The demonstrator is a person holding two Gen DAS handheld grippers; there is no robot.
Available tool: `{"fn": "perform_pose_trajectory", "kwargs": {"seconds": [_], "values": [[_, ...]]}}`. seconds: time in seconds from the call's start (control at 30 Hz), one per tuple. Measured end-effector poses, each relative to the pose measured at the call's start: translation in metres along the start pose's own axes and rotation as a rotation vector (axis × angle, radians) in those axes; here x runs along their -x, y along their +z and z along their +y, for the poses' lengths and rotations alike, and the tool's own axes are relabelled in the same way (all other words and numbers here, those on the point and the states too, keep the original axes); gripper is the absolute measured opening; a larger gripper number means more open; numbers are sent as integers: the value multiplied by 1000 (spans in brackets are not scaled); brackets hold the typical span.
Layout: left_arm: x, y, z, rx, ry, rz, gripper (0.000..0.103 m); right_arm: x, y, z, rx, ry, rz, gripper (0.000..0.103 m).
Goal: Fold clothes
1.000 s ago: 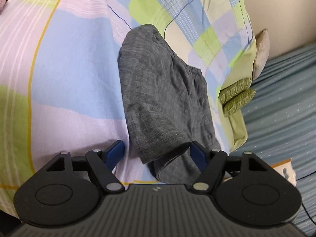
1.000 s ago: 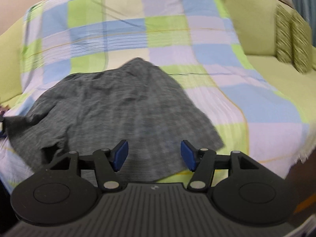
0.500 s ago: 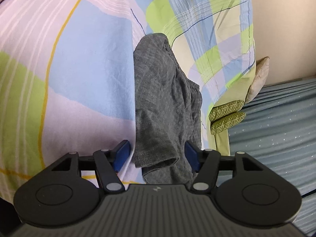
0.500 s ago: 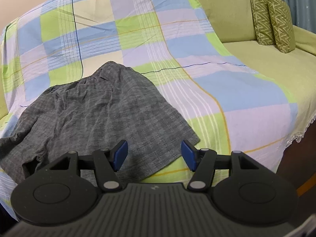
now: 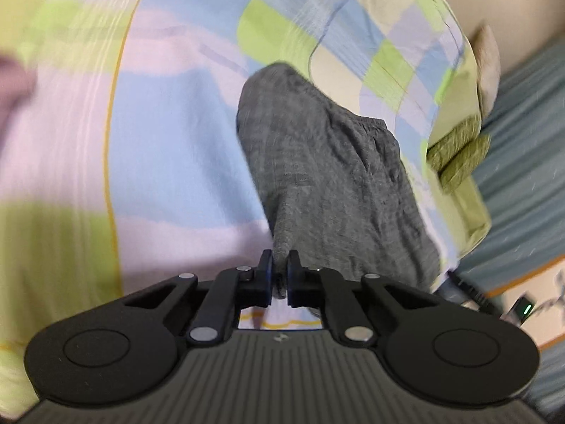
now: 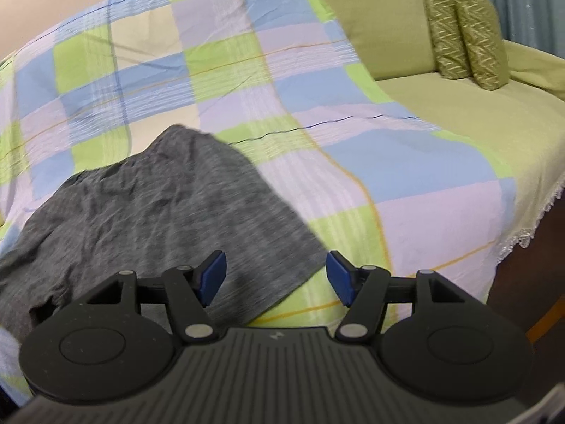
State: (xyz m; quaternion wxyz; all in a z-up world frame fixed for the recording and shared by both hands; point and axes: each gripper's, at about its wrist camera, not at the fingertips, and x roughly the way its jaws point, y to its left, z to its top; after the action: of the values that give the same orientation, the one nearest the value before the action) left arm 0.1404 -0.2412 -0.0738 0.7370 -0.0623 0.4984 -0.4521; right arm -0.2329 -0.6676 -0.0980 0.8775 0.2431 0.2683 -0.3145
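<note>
Checked blanket [image 6: 247, 81] covers the sofa, grey shorts [image 6: 159, 212] spread flat at 9 o'clock of it, no fold made yet. Left gripper [image 5: 279, 268] pinches one hem corner; right gripper [image 6: 275, 275] gapes wide over the other, grip and folding all to come.

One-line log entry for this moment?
left gripper: shut on shorts | right gripper: open over shorts hem | shorts on blanket

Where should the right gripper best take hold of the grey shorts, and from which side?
Probably the near hem corner of the grey shorts, which lies flat and pointed on the checked blanket, just ahead of the open right gripper. Come low from the sofa's front edge. The left gripper pinches the other end.
</note>
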Motion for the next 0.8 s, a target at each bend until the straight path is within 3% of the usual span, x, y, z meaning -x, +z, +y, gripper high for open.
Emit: {"fn": "perform_pose_trajectory", "kwargs": {"seconds": [0.2,0.3,0.37,0.43,0.7,0.77,0.8], "values": [[11,3,-19,-140,65,16,2,-27,7,-16,-19,13,24,57],[16,-1,-27,-208,107,27,2,-38,6,-25,-84,38,63,35],[21,-2,-34,-253,147,26,2,-38,4,-29,-132,83,74,13],[25,0,-36,-275,170,22,2,-34,7,-34,-153,105,74,5],[0,-6,-25,-306,275,98,0,-26,23,-46,-61,-47,41,5],[4,-9,-27,-326,298,82,0,-25,20,-44,-48,-87,40,13],[8,-11,-31,-353,307,68,0,-25,19,-43,-41,-107,39,22]]}}
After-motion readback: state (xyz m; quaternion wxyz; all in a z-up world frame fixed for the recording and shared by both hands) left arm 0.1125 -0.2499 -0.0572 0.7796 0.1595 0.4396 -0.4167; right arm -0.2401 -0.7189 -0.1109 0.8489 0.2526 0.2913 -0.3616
